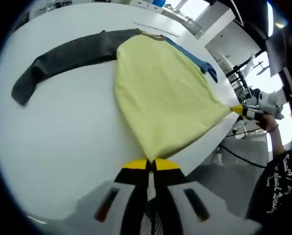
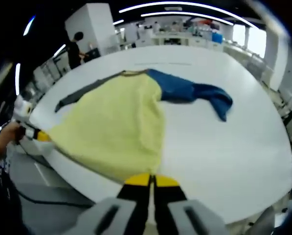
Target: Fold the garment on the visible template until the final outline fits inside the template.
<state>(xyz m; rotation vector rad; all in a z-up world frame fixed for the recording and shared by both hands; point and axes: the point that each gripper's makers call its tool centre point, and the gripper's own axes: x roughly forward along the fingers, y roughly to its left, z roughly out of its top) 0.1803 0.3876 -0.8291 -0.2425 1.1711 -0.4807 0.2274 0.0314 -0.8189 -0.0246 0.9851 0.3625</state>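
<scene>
A garment with a yellow body (image 1: pixel 160 93), one dark grey sleeve (image 1: pixel 67 56) and one blue sleeve (image 1: pixel 197 58) lies spread on a white table (image 1: pixel 62 142). My left gripper (image 1: pixel 151 164) is shut on one bottom corner of the yellow hem. In the right gripper view the same yellow body (image 2: pixel 116 125) stretches toward me, with the blue sleeve (image 2: pixel 194 93) to its right. My right gripper (image 2: pixel 151 180) is shut on the other hem corner. Each gripper also appears far off in the other's view, the right gripper (image 1: pixel 243 110) and the left gripper (image 2: pixel 35 134), pinching the hem.
The hem hangs near the table's front edge (image 2: pixel 234 205). A thin marked line (image 1: pixel 155 28) crosses the far tabletop. A person's hand and sleeve (image 1: pixel 278 161) hold the right gripper. Desks and a standing person (image 2: pixel 77 46) fill the room behind.
</scene>
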